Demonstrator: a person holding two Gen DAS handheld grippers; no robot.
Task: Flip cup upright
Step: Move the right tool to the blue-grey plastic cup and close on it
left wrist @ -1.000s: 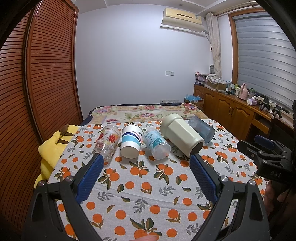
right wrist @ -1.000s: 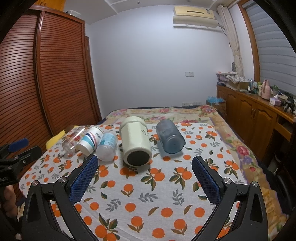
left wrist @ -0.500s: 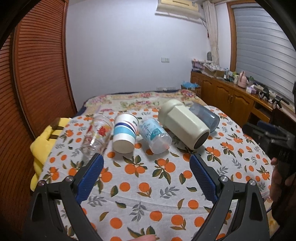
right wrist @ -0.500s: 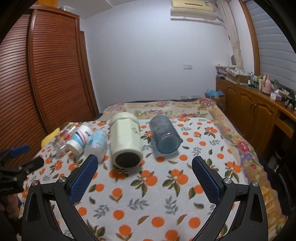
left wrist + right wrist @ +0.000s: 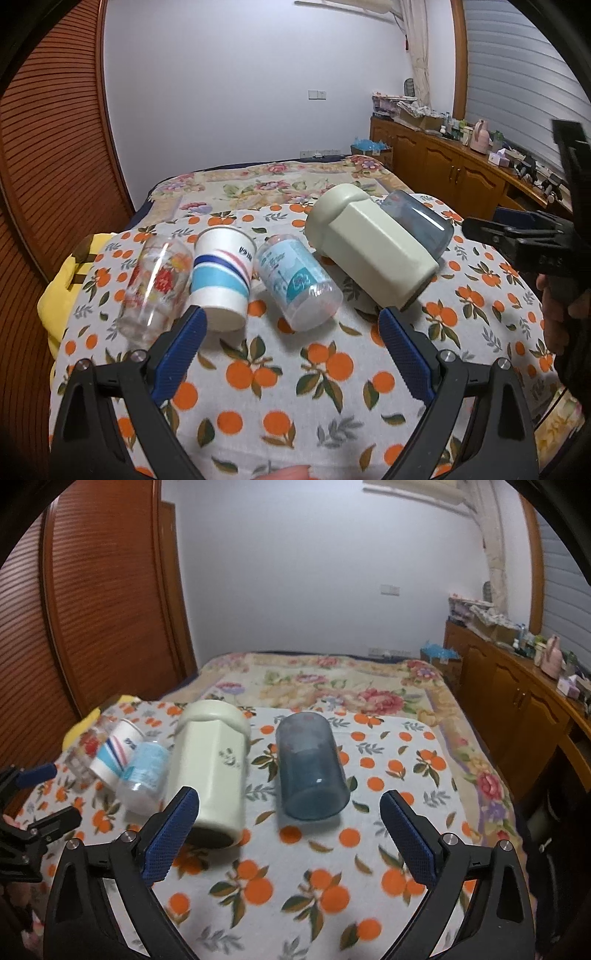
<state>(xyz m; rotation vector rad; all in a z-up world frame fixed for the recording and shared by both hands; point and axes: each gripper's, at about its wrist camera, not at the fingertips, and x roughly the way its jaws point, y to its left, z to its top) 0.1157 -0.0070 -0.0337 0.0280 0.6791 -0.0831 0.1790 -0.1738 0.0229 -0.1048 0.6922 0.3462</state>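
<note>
Several cups lie on their sides in a row on an orange-print cloth [image 5: 295, 398] over a bed. From left: a clear glass with red print [image 5: 155, 284], a white paper cup with blue stripes [image 5: 223, 277], a clear cup with light-blue print [image 5: 295, 282], a large cream mug [image 5: 369, 247], a blue-grey tumbler [image 5: 417, 225]. My left gripper [image 5: 291, 336] is open and empty, just in front of the light-blue cup. My right gripper [image 5: 290, 819] is open and empty, in front of the tumbler [image 5: 310, 768] and the cream mug [image 5: 212, 764].
A yellow plush [image 5: 62, 291] lies at the bed's left edge beside the slatted wooden wardrobe [image 5: 48, 147]. A wooden sideboard [image 5: 461, 181] with clutter runs along the right wall. A floral blanket [image 5: 325, 686] covers the far bed.
Both grippers have moved forward and down toward the cups, which now appear larger. The cups have not moved. Both grippers stay open.
</note>
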